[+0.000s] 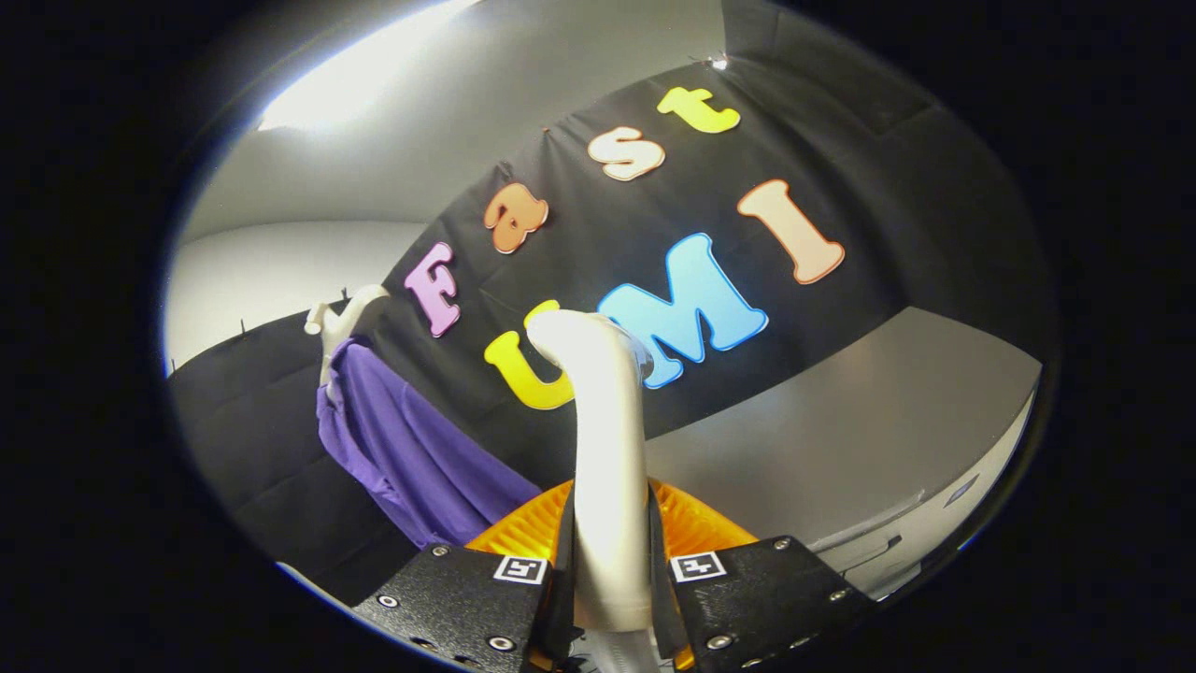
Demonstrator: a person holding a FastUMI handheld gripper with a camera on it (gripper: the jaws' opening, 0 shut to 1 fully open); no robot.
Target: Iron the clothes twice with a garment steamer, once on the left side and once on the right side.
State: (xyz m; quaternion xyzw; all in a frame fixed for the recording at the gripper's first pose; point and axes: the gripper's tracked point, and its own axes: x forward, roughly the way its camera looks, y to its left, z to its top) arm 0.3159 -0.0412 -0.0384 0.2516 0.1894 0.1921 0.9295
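My gripper (pixel 612 570) clamps the garment steamer's white handle (pixel 607 449) between both fingers, its head raised and well apart from the purple garment (pixel 411 449) on its hanger (pixel 341 318); by my judgement, both passes remain.

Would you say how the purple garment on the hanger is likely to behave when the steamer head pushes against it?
The purple garment hangs in soft folds from a hanger, so it probably yields and swings. It looks thin and likely light. The gripper is shut on the steamer handle.
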